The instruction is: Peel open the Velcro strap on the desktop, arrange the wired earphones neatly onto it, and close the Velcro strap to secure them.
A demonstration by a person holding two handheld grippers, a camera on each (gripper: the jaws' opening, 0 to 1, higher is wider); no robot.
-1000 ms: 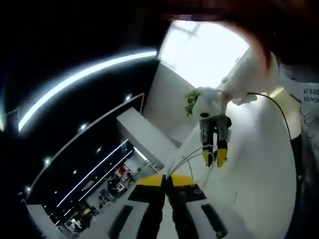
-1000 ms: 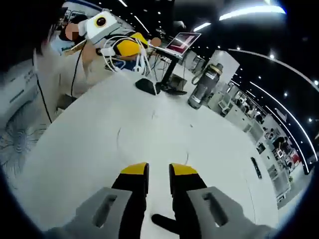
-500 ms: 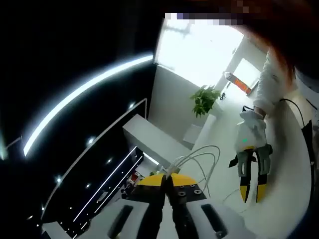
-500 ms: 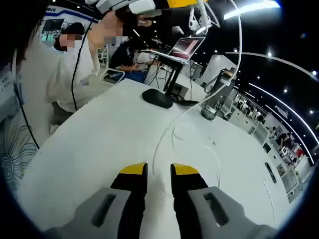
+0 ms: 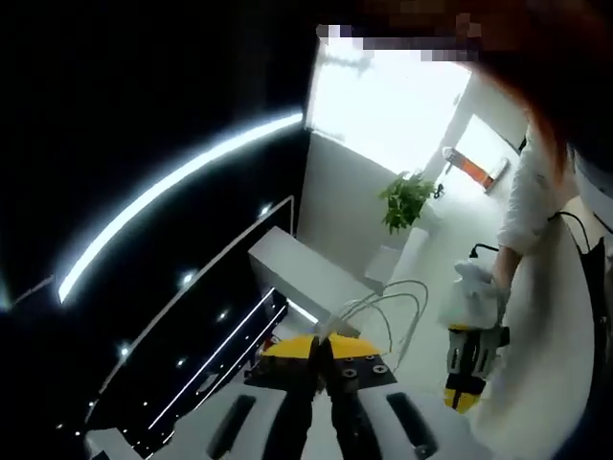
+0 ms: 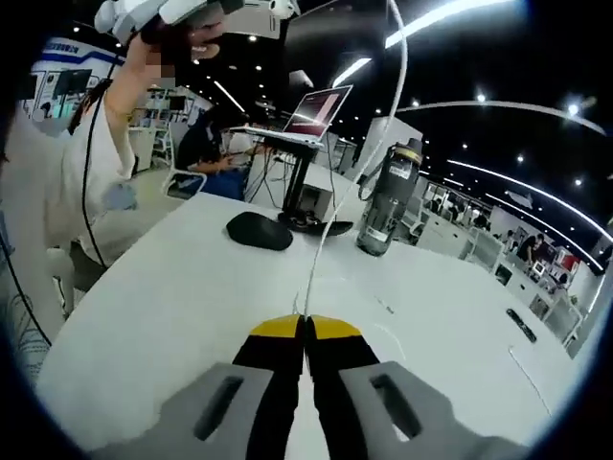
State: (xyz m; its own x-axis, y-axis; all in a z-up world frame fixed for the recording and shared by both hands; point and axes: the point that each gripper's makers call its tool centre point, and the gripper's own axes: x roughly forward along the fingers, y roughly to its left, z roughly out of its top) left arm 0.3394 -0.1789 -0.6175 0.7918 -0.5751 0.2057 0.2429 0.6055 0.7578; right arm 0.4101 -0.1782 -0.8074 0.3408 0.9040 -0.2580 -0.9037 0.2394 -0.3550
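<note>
The white earphone cable [image 5: 395, 309] curls in loops out of my left gripper [image 5: 323, 339], which is shut on it and held high, facing the ceiling. From those loops the cable [image 6: 327, 222] hangs down in the right gripper view to my right gripper [image 6: 305, 322], whose jaws are shut on it just above the white table [image 6: 172, 307]. In the left gripper view the right gripper [image 5: 460, 395] shows lower right, held by a gloved hand [image 5: 472, 295]. A small dark flat object [image 6: 522, 326] lies far right on the table; I cannot tell whether it is the Velcro strap.
A black mouse [image 6: 259, 230], a laptop [image 6: 308, 110] on a stand and a grey bottle [image 6: 383, 203] stand at the table's far side. The person's white sleeve [image 6: 96, 144] rises at left. A potted plant [image 5: 404, 199] stands in the background.
The right gripper's jaws have shut on the hanging cable, having stood apart before. The left gripper has stayed raised with the loops, and the cable now runs taut between the two.
</note>
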